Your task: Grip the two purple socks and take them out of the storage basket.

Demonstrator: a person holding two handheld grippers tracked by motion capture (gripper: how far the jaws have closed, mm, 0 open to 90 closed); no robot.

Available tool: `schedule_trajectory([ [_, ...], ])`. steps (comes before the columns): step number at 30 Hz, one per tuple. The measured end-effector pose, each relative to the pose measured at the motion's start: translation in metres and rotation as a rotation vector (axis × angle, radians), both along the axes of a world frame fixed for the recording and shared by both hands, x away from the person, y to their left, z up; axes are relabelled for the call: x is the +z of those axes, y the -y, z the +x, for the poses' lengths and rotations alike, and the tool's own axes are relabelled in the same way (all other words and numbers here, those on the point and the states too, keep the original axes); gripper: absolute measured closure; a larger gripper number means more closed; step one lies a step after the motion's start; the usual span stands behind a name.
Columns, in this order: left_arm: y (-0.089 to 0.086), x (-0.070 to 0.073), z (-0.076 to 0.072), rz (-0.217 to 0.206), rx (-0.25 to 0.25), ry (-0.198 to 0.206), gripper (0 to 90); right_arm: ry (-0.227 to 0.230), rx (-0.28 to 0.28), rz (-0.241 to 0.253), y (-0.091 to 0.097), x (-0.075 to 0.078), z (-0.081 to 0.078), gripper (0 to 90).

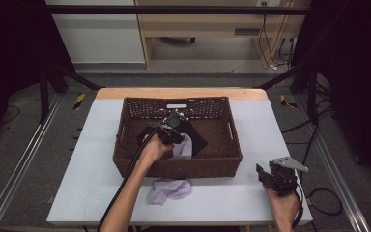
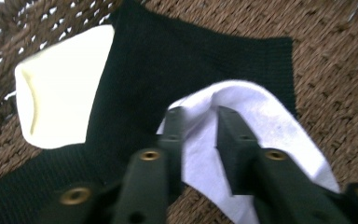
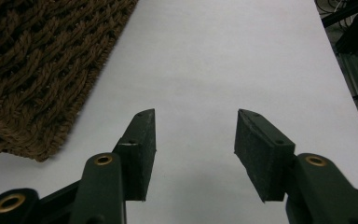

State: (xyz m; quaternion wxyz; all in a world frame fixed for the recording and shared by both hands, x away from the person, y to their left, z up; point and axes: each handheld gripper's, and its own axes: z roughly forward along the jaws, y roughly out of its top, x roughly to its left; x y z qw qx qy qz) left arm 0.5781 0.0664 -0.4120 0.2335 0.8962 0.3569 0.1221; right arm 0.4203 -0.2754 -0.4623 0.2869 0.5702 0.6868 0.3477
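A brown wicker basket (image 1: 178,169) stands mid-table. Inside it lies a black cloth (image 1: 199,141) with a pale lavender sock (image 1: 184,146) on top. My left gripper (image 1: 174,133) reaches down into the basket. In the left gripper view its jaws (image 2: 200,112) stand close together with a fold of the lavender sock (image 2: 261,121) between them, over the black cloth (image 2: 168,56). A cream cloth (image 2: 60,88) lies beside it on the basket floor. A second lavender sock (image 1: 170,189) lies on the table in front of the basket. My right gripper (image 1: 270,174) hovers open and empty at the front right.
The white table top (image 1: 251,193) has free room right of the basket, where the right gripper (image 3: 196,114) hangs over bare surface (image 3: 223,56) near the basket's corner (image 3: 37,70). Black frame posts and cables surround the table.
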Motion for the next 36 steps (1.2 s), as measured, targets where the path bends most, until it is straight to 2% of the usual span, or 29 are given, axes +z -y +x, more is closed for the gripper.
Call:
schedule_trajectory([
  [3, 0.0, 0.0, -0.001, -0.001, 0.0, -0.009, 89.0, 0.0, -0.004, 0.001, 0.0, 0.0, 0.0, 48.6],
  [8, -0.002, 0.004, -0.003, -0.02, -0.002, 0.019, 89.1, 0.0, -0.005, 0.0, 0.0, 0.0, 0.0, 48.8],
  [11, -0.003, 0.007, -0.004, -0.037, 0.021, 0.072, 87.2, -0.002, -0.006, 0.001, 0.0, 0.0, 0.0, 48.7],
  [12, -0.003, 0.007, -0.003, -0.049, 0.017, 0.069, 77.5, -0.001, -0.006, 0.001, 0.0, 0.0, 0.0, 48.7],
  [14, -0.002, 0.006, -0.001, -0.022, 0.029, 0.073, 58.1, 0.0, -0.004, 0.0, 0.0, 0.0, 0.0, 48.6],
  [16, 0.002, 0.005, 0.0, -0.004, 0.021, 0.078, 46.8, 0.0, -0.005, 0.001, 0.0, 0.0, 0.0, 48.4],
  [19, 0.006, 0.005, 0.002, 0.037, 0.008, 0.088, 35.9, 0.0, -0.004, 0.002, 0.0, 0.0, 0.0, 48.2],
  [21, 0.01, 0.004, 0.004, 0.076, -0.017, 0.096, 39.0, -0.002, -0.002, 0.002, 0.0, 0.0, 0.0, 48.1],
  [23, 0.011, 0.002, 0.009, 0.085, -0.018, 0.091, 45.9, 0.0, -0.003, 0.003, 0.0, 0.0, 0.0, 48.1],
  [25, 0.011, -0.002, 0.016, 0.063, 0.0, 0.034, 52.0, 0.0, -0.004, 0.002, 0.001, 0.0, 0.0, 48.1],
  [27, 0.012, -0.003, 0.016, 0.067, -0.015, 0.022, 62.8, 0.003, -0.002, 0.001, 0.002, 0.0, 0.0, 48.2],
  [29, 0.014, -0.003, 0.013, 0.097, -0.05, 0.026, 73.4, 0.0, -0.003, 0.005, 0.002, 0.0, 0.0, 48.2],
  [31, 0.014, -0.004, 0.012, 0.102, -0.05, 0.02, 82.7, 0.0, -0.002, 0.002, 0.002, 0.0, 0.0, 48.3],
  [33, 0.012, -0.003, 0.013, 0.084, -0.039, 0.008, 84.5, 0.005, 0.0, 0.002, 0.002, 0.001, -0.001, 48.4],
  [35, 0.009, -0.001, 0.011, 0.048, -0.03, 0.014, 85.3, 0.007, -0.002, 0.007, 0.003, 0.001, -0.001, 48.4],
  [36, 0.007, 0.0, 0.011, 0.045, -0.032, 0.018, 85.5, 0.007, -0.004, 0.008, 0.003, 0.001, -0.001, 48.5],
])
